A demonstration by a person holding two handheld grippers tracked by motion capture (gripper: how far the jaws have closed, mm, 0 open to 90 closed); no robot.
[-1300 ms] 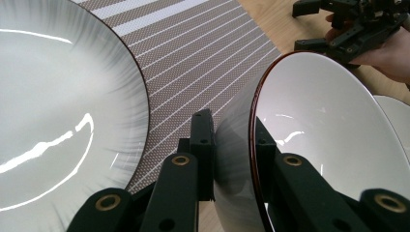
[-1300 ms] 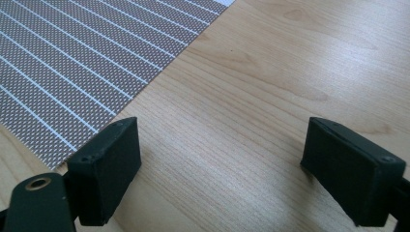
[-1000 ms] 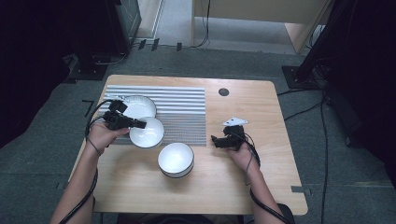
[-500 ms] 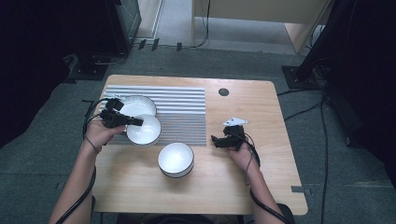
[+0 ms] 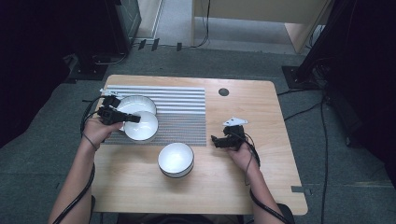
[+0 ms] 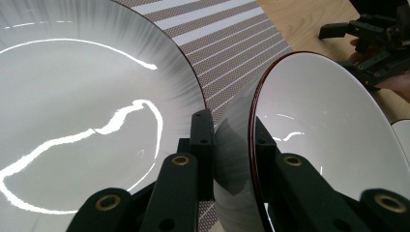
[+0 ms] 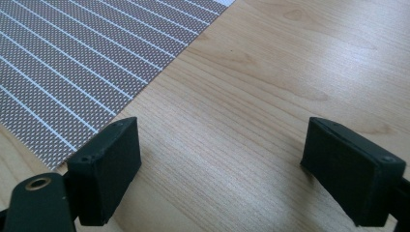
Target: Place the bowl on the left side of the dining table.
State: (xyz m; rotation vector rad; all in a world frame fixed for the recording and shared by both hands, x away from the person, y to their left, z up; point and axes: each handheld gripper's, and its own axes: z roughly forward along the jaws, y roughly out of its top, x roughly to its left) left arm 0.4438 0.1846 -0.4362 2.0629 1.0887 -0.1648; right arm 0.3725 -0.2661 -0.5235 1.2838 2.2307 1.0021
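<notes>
Clamping the rim of a small white ceramic bowl [image 6: 309, 125], the left gripper [image 5: 132, 118] is holding it over the striped grey placemat [image 5: 180, 116], just beside a wide white ribbed plate [image 6: 72, 111]. Resting on the light wooden table [image 7: 270, 87], the right gripper [image 7: 217, 169] is keeping its jaws spread wide with nothing between them.

A striped mat [image 5: 177, 114] is lying on the far left part of the wooden table [image 5: 261, 186]. A deep bowl [image 5: 175, 159] is standing just in front of the mat. A dark round hole [image 5: 223, 92] is sitting near the far edge.
</notes>
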